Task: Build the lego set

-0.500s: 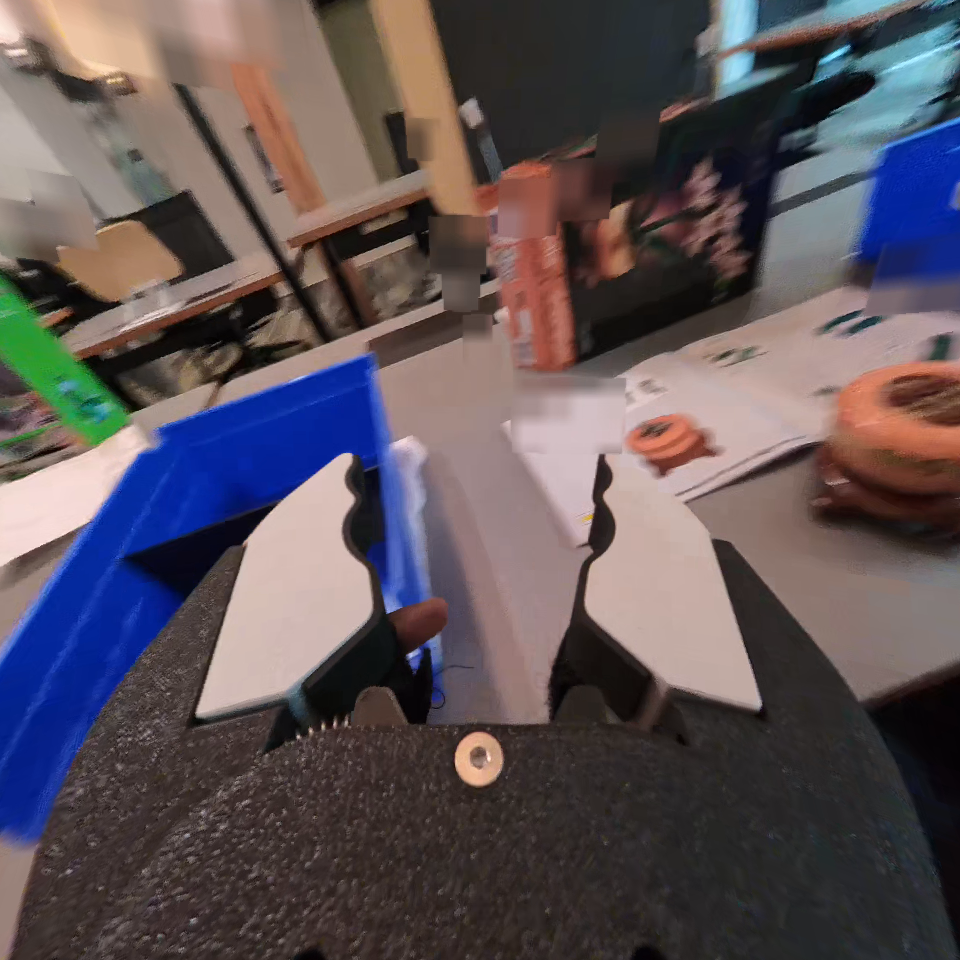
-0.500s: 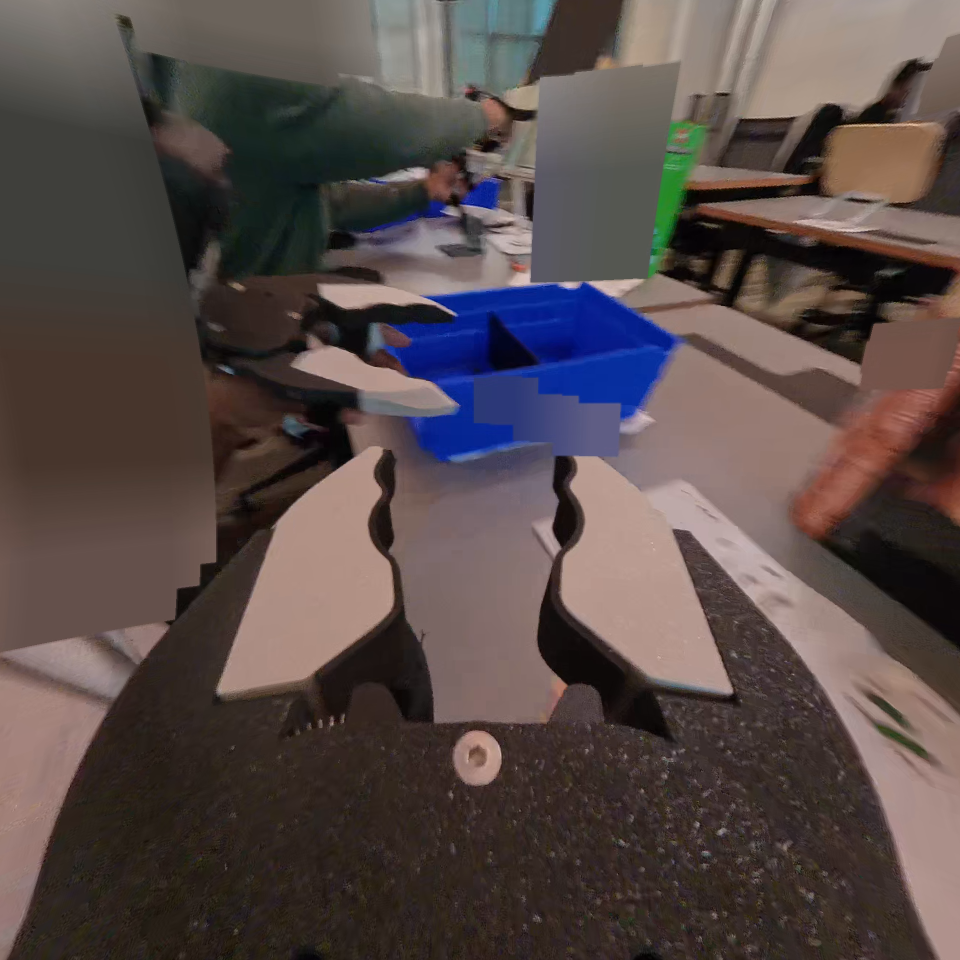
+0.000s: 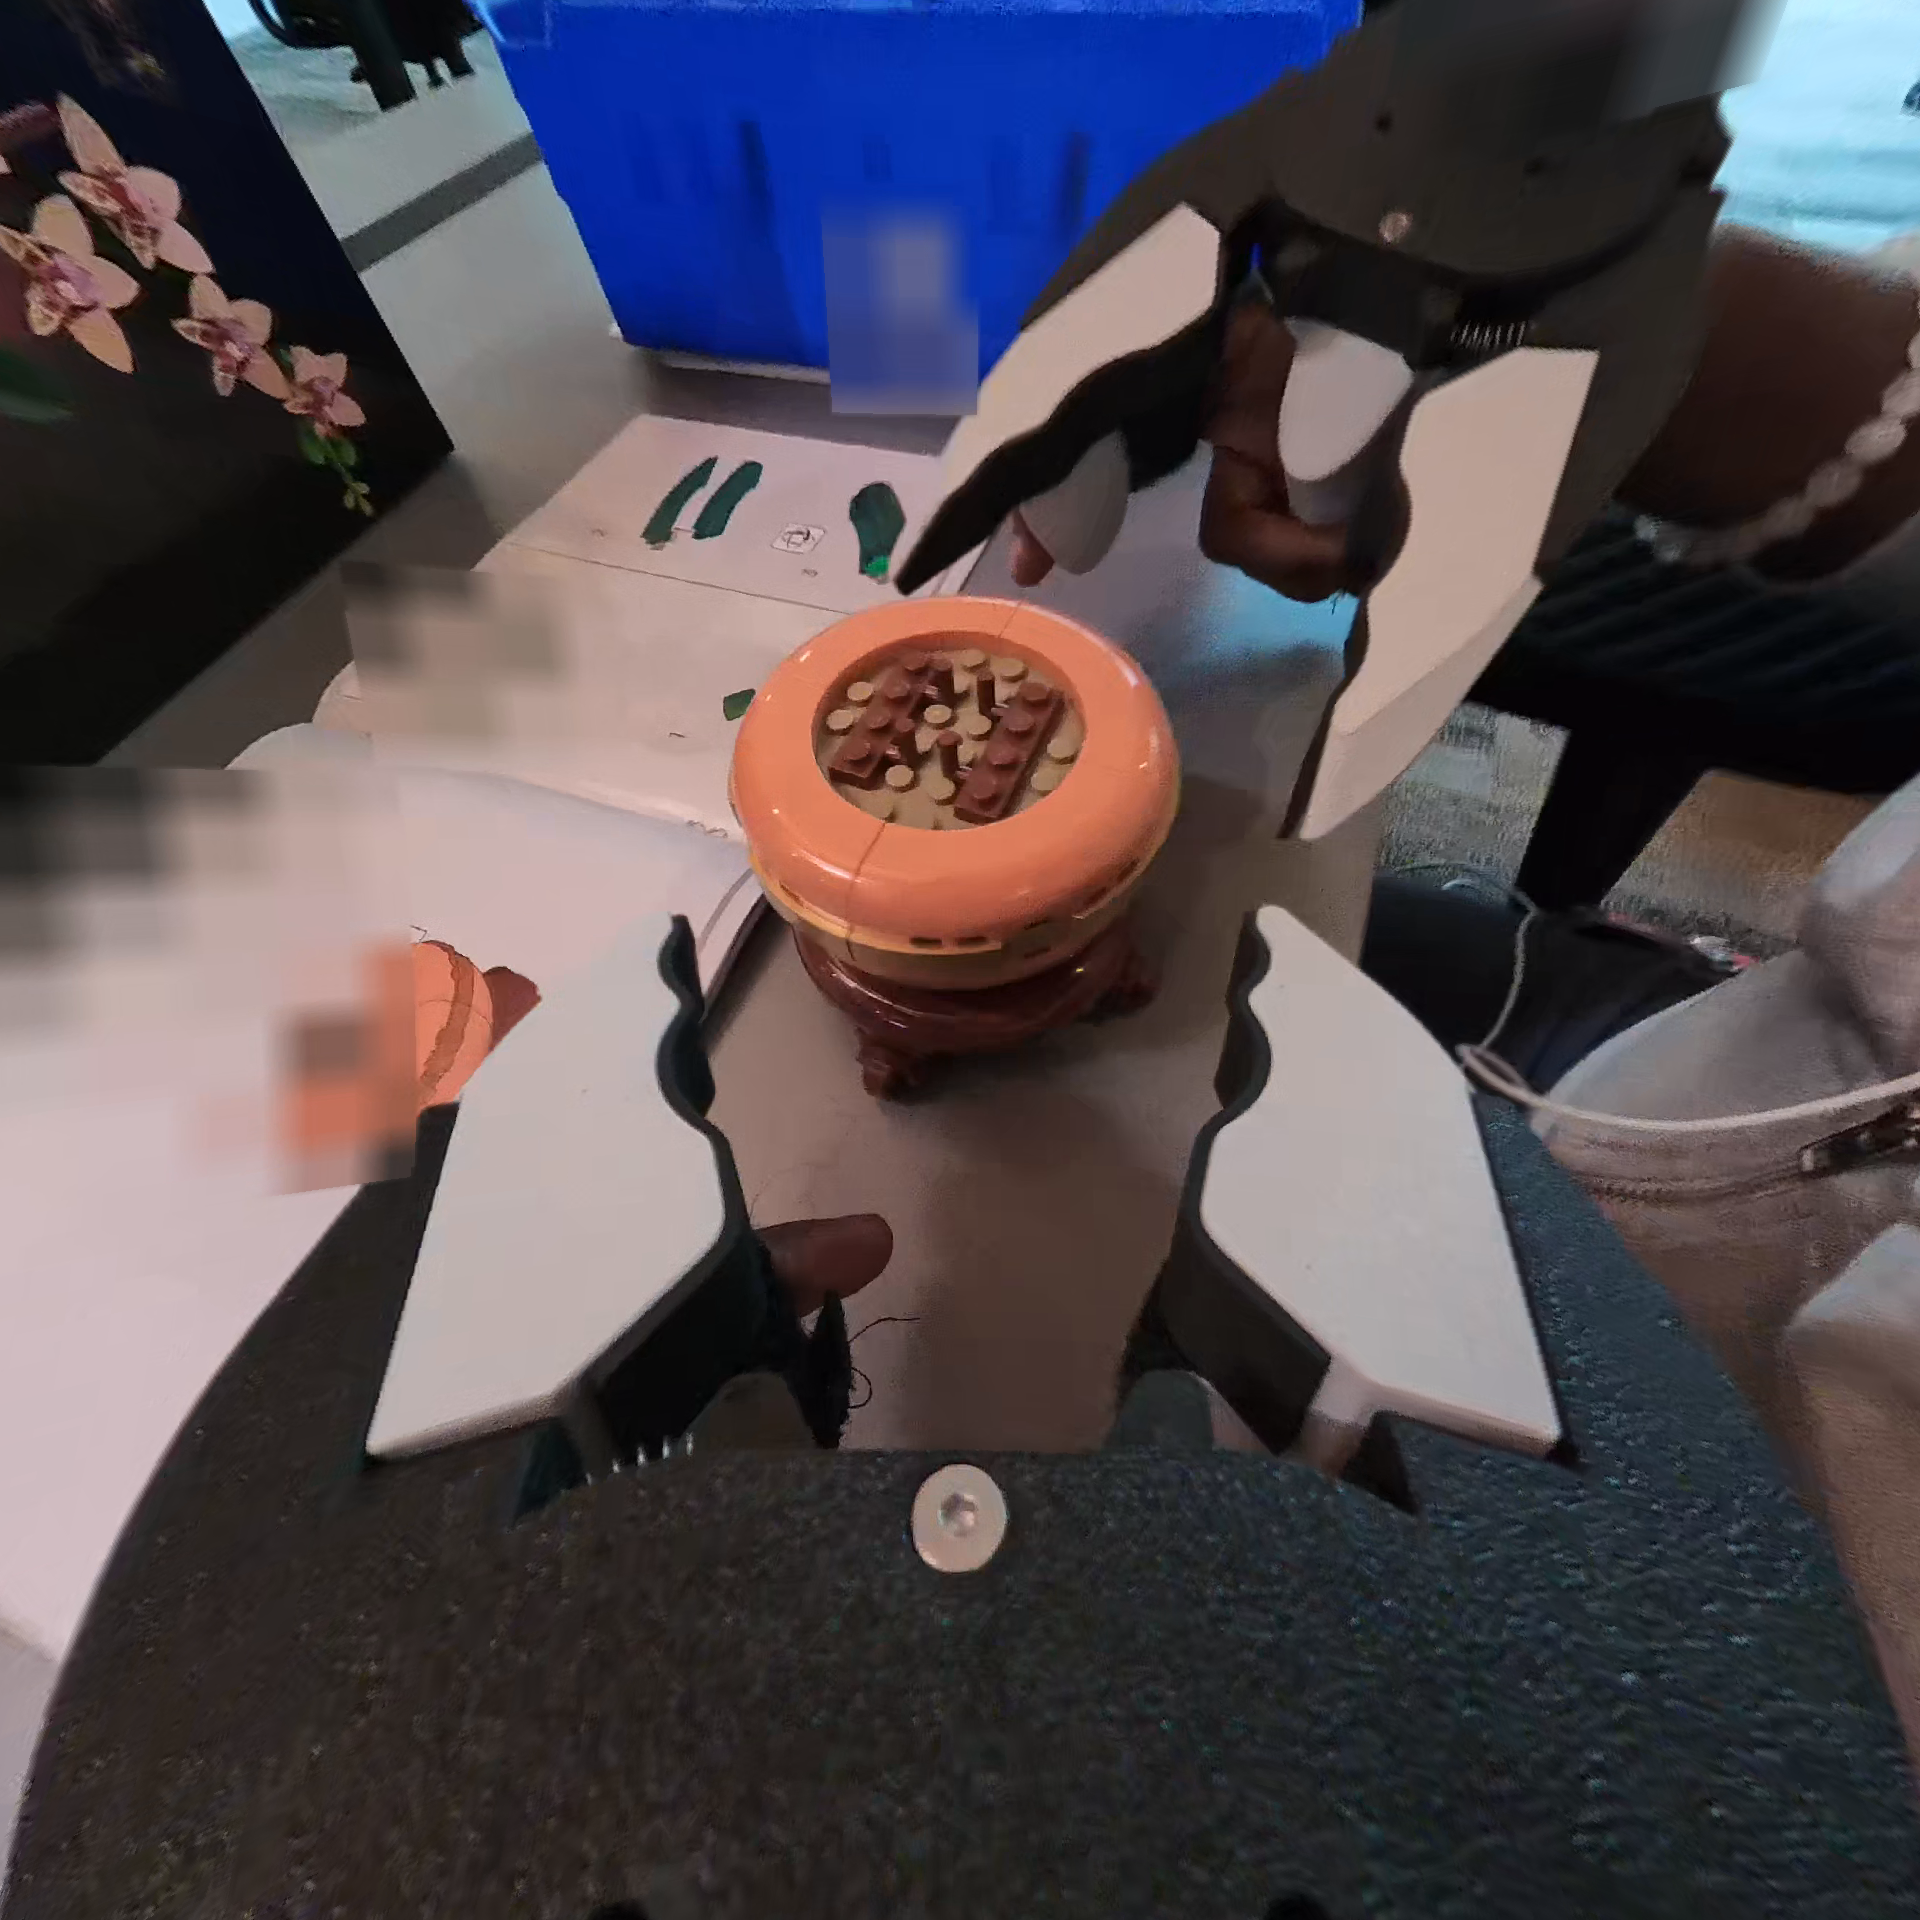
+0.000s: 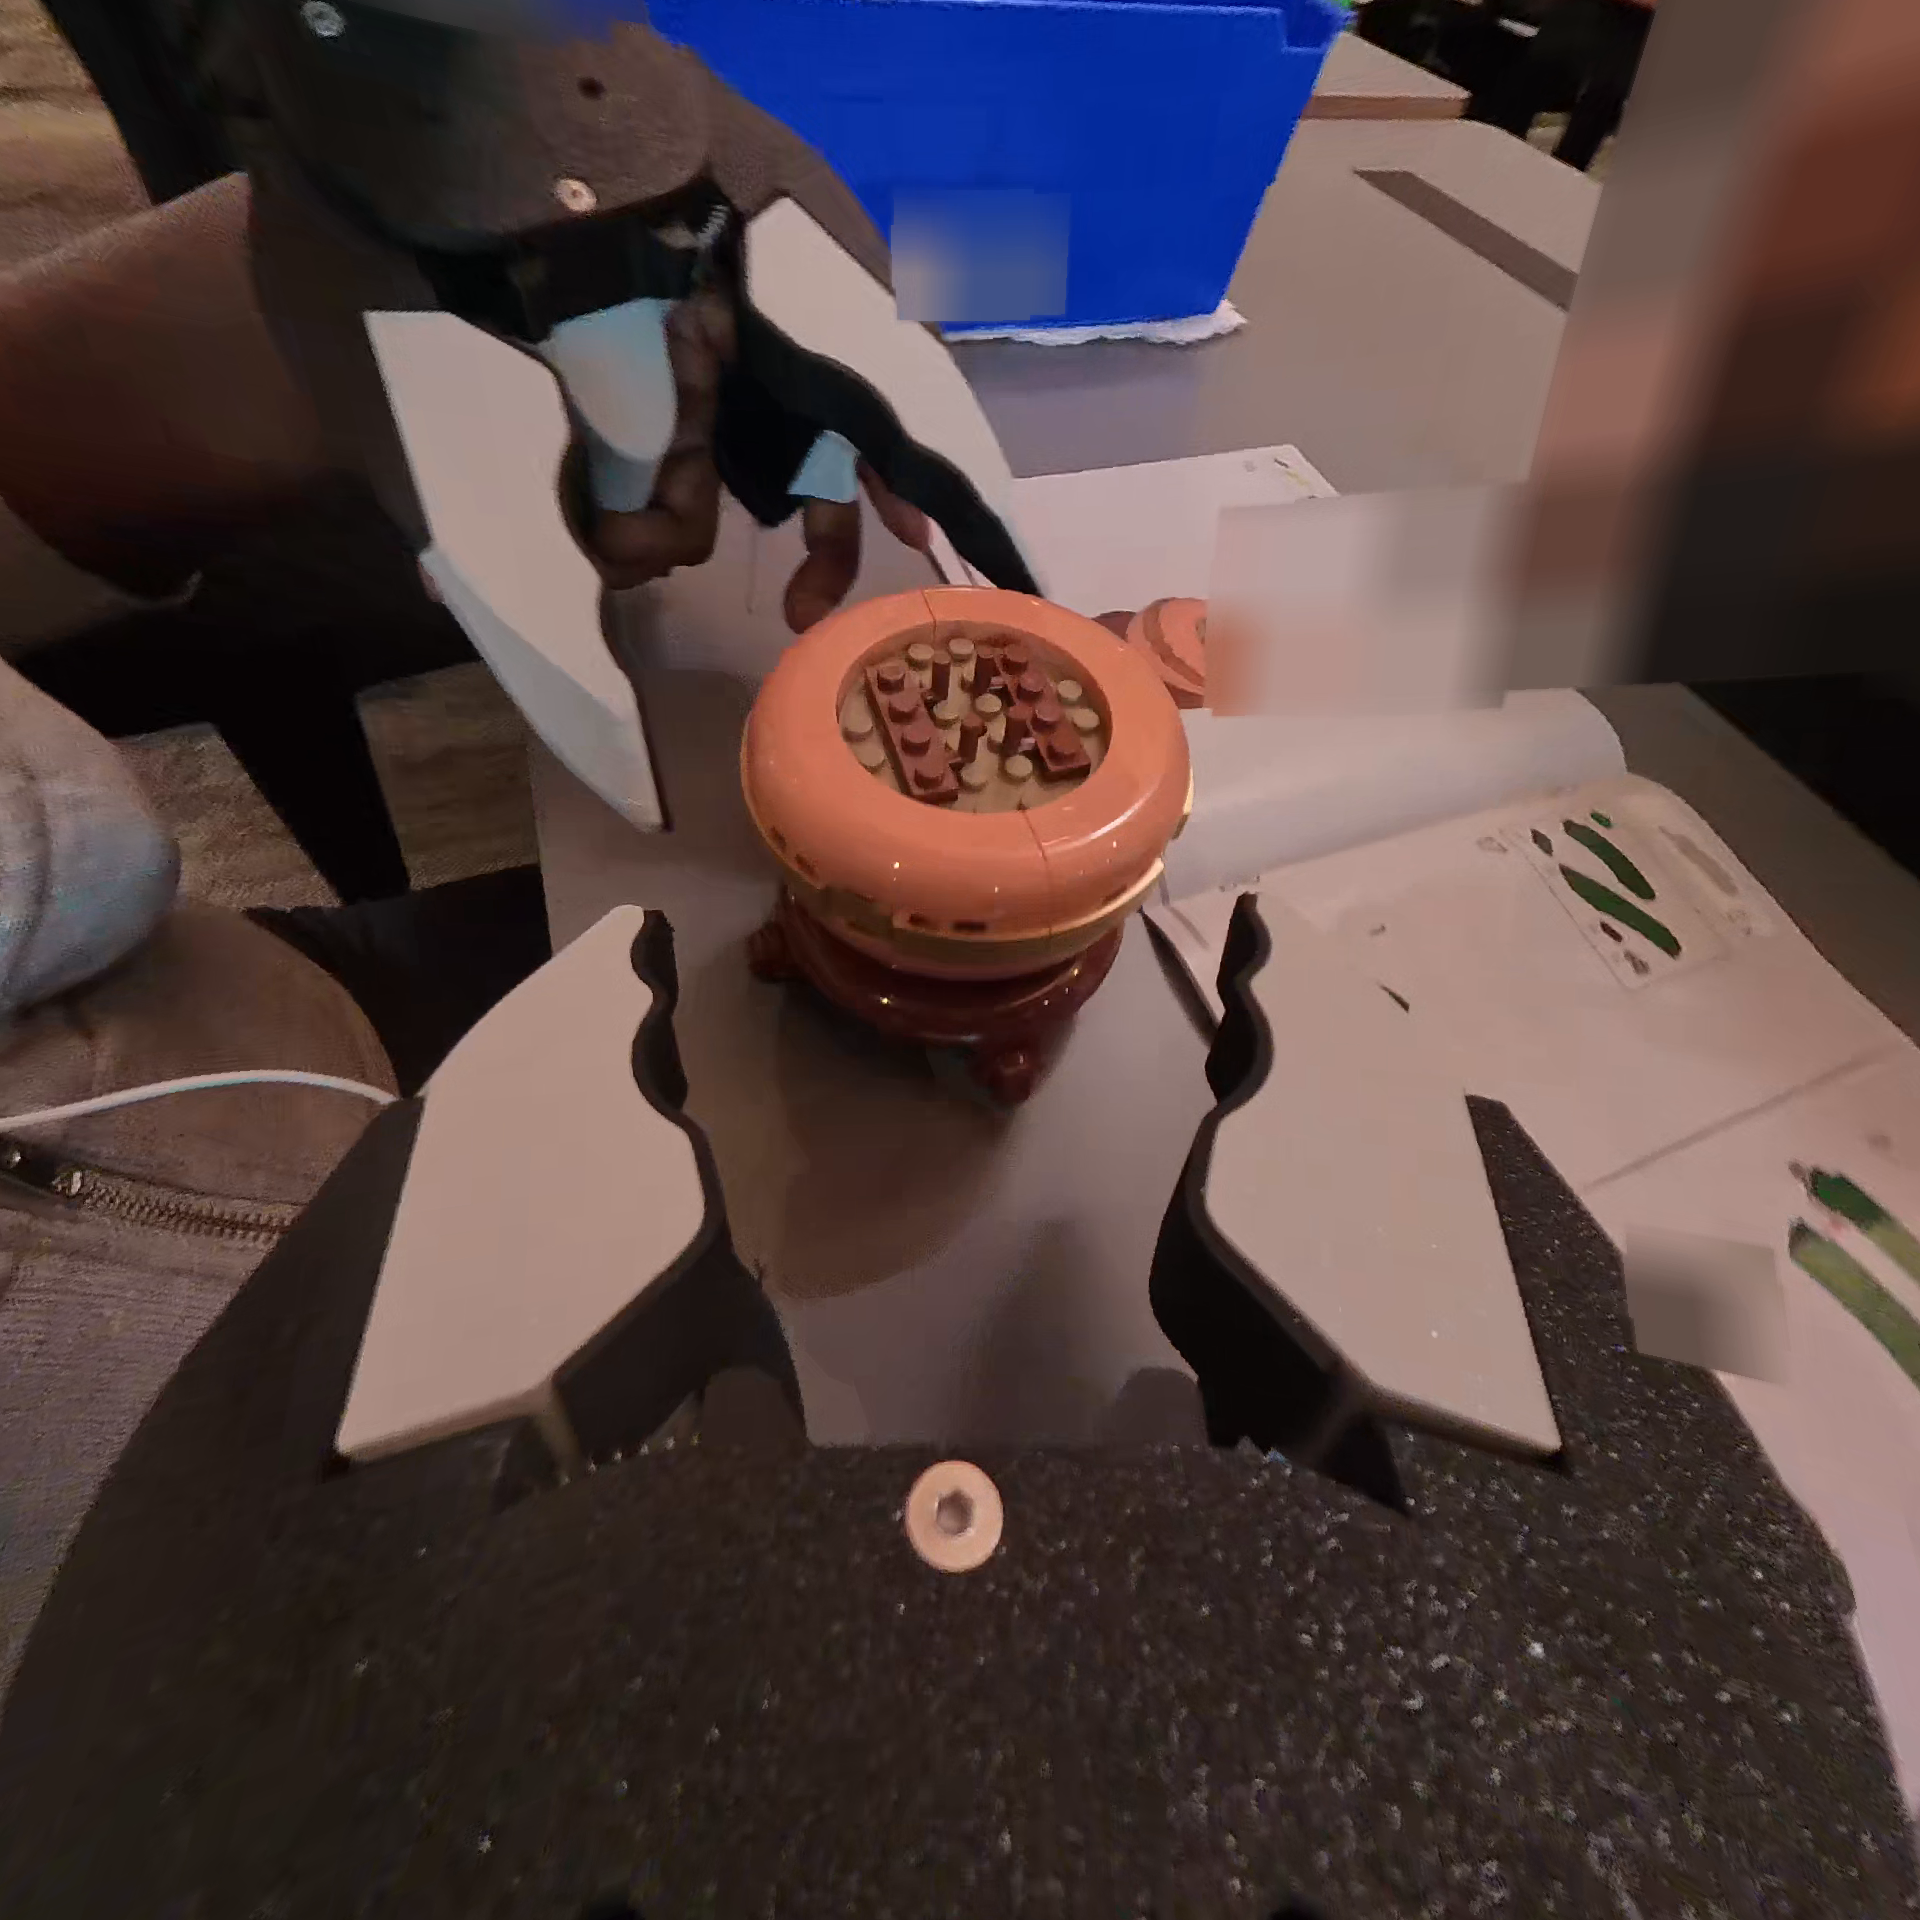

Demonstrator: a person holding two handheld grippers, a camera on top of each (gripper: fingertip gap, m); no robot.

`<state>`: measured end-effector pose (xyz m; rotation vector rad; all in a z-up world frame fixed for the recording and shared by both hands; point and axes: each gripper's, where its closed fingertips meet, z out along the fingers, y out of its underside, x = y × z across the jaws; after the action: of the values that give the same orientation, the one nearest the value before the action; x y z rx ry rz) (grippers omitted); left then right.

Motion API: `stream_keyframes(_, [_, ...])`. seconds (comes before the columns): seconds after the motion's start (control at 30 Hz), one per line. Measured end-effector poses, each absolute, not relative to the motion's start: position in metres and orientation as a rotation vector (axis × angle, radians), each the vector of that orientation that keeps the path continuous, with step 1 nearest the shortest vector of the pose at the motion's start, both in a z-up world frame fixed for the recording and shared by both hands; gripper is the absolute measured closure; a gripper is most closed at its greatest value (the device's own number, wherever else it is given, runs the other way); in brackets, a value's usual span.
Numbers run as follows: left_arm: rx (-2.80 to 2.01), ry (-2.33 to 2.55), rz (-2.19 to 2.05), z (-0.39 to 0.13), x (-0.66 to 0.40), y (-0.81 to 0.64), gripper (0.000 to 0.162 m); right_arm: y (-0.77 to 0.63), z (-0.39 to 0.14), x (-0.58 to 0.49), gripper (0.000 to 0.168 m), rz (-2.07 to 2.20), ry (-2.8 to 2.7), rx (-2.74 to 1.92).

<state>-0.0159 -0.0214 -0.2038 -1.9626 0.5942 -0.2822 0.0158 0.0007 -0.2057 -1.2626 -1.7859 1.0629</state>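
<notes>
Between the spread fingers of the left gripper (image 3: pixel 961 1029), close ahead on the grey tabletop (image 3: pixel 997 1226), stands the lego pot (image 3: pixel 954 821): a round orange ring on a cream band, set on a dark brown footed base, upright. Both fingers stand wide apart and hold nothing; the pot is just beyond their tips, untouched. Inside the ring lies a tan studded floor with dark brown plates pressed onto it. To the left of this gripper an open instruction booklet (image 3: pixel 582 831) lies flat, its edge just beside the pot's base. Beyond the pot the right gripper (image 3: pixel 1122 717) hangs tilted down, its jaws also wide and empty, one finger tip just above the far rim of the pot, the other to the right of it. Farther off sits a blue bin (image 3: pixel 727 177), and to the far left a dark box printed with pink orchids (image 3: pixel 177 312).

From the right gripper (image 4: pixel 951 997) the lego pot (image 4: pixel 966 810) again stands just past the open finger tips, with the left gripper (image 4: pixel 831 707) beyond it, the instruction booklet (image 4: pixel 1455 935) to the right, and the blue bin (image 4: pixel 1039 135) behind.
</notes>
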Motion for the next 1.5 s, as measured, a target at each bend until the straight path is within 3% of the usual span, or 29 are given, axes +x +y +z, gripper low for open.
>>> stream_keyframes(0.27, [-1.945,0.813,-0.326,-0.213,-0.013,-0.011,0.088,0.002,-0.211,-0.002,0.089,1.131,-1.91,-1.131])
stream_keyframes(0.6, [-1.929,0.809,-0.324,-0.214,-0.01,-0.003,0.091,0.011,-0.211,0.002,0.089,1.156,-1.96,-1.104])
stream_keyframes(0.67, [-1.966,0.82,-0.318,-0.215,-0.014,-0.006,0.096,0.012,-0.208,0.004,0.077,1.161,-1.946,-1.131])
stream_keyframes(0.77, [-1.974,0.741,-0.272,-0.202,-0.036,-0.007,0.093,0.025,-0.19,0.01,0.073,1.196,-1.817,-1.185])
stream_keyframes(0.83, [-1.973,0.634,-0.266,-0.191,-0.055,-0.008,0.095,0.04,-0.176,0.017,0.078,1.183,-1.716,-1.222])
stream_keyframes(0.9, [-1.957,0.555,-0.262,-0.183,-0.073,-0.01,0.099,0.057,-0.163,0.022,0.1,1.138,-1.599,-1.262])
stream_keyframes(0.97, [-1.909,0.456,-0.236,-0.173,-0.091,-0.008,0.121,0.08,-0.153,0.024,0.14,1.065,-1.435,-1.319])
stream_keyframes(1.0, [-1.892,0.375,-0.211,-0.169,-0.102,-0.004,0.142,0.089,-0.15,0.024,0.159,1.04,-1.363,-1.331])
stream_keyframes(1.03, [-1.893,0.282,-0.174,-0.168,-0.114,0.001,0.16,0.095,-0.15,0.022,0.163,1.022,-1.318,-1.342])
stream_keyframes(1.23, [-2.116,0.201,0.06,-0.211,-0.129,0.023,0.162,0.1,-0.193,0.003,0.167,0.895,-1.423,-1.538])
stream_keyframes(1.5, [-2.377,0.24,-0.009,-0.253,-0.122,0.015,0.162,0.098,-0.117,0.039,0.161,0.99,-1.373,-1.4])
